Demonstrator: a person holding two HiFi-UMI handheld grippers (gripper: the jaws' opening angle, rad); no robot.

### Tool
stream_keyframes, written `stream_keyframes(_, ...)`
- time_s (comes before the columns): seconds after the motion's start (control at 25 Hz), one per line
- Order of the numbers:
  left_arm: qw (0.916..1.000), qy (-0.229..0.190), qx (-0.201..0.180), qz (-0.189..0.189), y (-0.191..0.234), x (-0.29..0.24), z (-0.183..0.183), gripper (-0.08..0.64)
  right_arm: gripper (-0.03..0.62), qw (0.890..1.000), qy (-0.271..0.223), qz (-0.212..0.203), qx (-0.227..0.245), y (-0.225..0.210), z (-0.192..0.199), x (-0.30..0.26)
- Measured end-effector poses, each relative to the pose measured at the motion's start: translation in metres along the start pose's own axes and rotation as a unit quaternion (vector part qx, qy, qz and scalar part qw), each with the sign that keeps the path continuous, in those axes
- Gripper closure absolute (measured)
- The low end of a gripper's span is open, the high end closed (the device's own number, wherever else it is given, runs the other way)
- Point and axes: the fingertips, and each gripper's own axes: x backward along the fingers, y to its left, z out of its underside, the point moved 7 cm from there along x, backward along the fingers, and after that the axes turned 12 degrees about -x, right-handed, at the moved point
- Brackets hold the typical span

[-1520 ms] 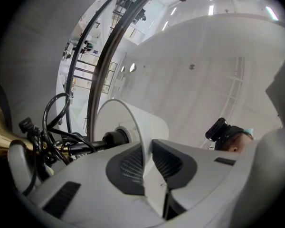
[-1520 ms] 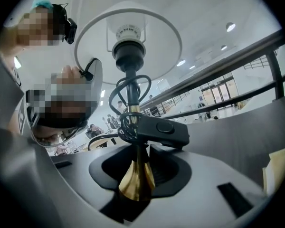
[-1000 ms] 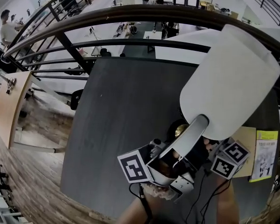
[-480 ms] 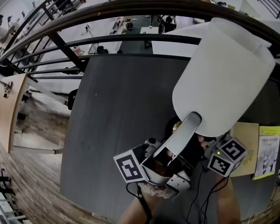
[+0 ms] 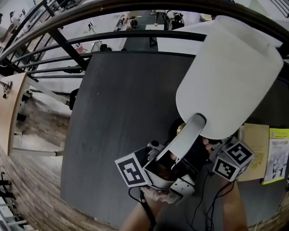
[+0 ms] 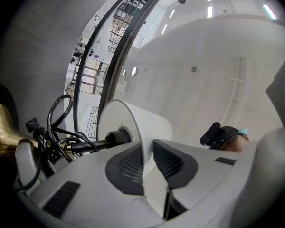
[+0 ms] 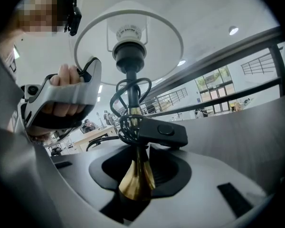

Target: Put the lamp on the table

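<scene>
My left gripper (image 6: 147,164) pinches the rim of the white shade (image 6: 154,123) between its jaws, while my right gripper (image 7: 137,171) is clamped on the brass stem (image 7: 134,183) of the lamp (image 5: 229,76), black cable (image 7: 127,123) coiled just above.

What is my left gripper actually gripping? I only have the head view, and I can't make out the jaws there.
Observer: In the left gripper view, the left gripper pinches the thin rim wall of the white lampshade between its pads.
Operator: And the right one?
Observer: The right gripper is closed on the flared brass stem of the lamp, low down.
Operator: Anything loose near it?
Observer: A black cord is coiled round the stem just above the jaws, and its switch sits beside the coil.
</scene>
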Motion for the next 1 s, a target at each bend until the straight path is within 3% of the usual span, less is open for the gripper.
stream_keyframes(0.56,0.9998,-0.014,0.0,0.012,0.003,0.012,0.001,0.48,0.462,1.0,-0.006,0.0,-0.015,-0.001,0.009,-0.003)
stream_keyframes(1.0,0.9992,-0.036,-0.002,0.018,-0.004,0.033,0.004,0.466,0.462,1.0,-0.017,0.016,0.009,0.006,0.019,-0.003)
